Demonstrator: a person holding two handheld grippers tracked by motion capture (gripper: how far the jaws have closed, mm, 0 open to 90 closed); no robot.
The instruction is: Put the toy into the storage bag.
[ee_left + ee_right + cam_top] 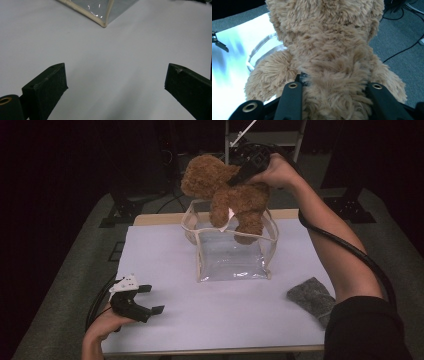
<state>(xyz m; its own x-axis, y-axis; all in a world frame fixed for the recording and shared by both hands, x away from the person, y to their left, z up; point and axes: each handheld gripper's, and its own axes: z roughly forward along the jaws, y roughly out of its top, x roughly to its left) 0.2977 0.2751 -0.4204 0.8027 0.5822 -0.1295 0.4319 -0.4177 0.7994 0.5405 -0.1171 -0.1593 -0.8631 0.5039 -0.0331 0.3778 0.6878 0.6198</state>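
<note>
The right claw (240, 174) grips the teddy bear (225, 195) above the clear bag (231, 255); left claw (150, 299) spread.

White-covered table (165, 320), clear plastic bag (231, 257) with cream trim standing mid-table, grey cloth (312, 296) near its right edge

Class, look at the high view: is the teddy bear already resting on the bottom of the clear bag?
No: the teddy bear hangs in the right gripper above the clear bag's open rim.
</note>
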